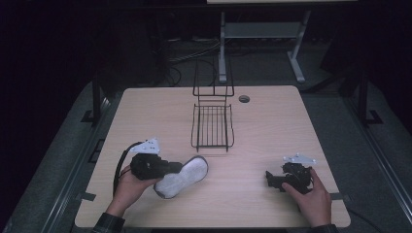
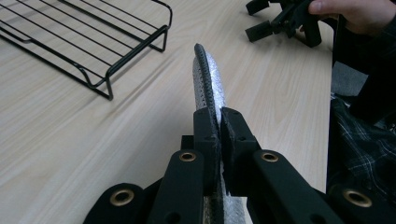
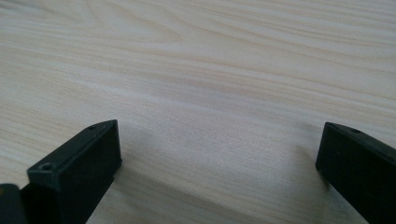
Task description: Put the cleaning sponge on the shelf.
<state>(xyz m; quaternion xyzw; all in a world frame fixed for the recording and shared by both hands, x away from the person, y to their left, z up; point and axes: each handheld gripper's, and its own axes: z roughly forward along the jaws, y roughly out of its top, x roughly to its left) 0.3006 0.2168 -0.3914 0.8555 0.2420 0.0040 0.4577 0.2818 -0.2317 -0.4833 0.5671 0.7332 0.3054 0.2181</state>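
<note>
insole [image 2: 208,84]: your jaws hide its lower end | wire rack [image 2: 84,42]: cut off, upper left of frame

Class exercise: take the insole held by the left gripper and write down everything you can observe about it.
The insole is a flat, foot-shaped pad, pale grey-white and finely textured, with a darker dotted edge seen in the left gripper view. It looks like soft foam or fabric. The left gripper pinches it near one end, its fingers shut on it, so it is turned partly on edge above the wooden table. It points toward the wire rack without touching it. Whether its low end rests on the table is unclear.
</note>
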